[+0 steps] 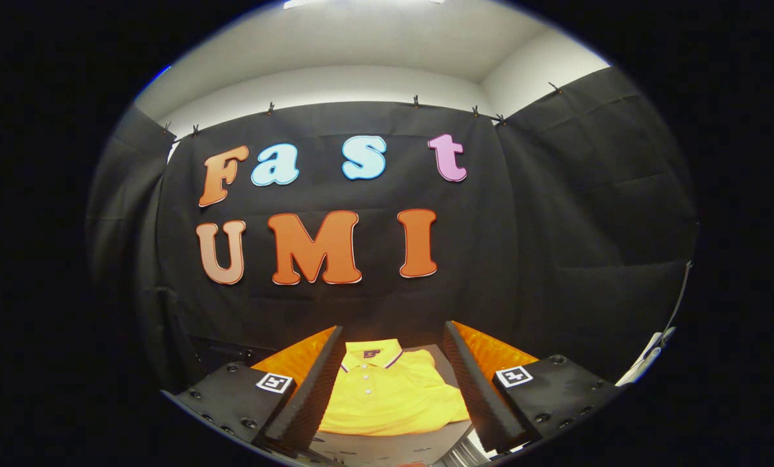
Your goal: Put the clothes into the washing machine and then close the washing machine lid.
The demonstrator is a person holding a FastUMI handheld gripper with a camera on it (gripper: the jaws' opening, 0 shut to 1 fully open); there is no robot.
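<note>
Yellow polo shirt flat just ahead — between the wide-spread fingers of the empty gripper.

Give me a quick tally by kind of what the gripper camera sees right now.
Yellow polo shirt with a striped collar, lying ahead between the open fingers: 1
Handheld two-finger gripper, open, touching nothing: 1
Grey surface under the shirt: 1
Total: 3
</note>
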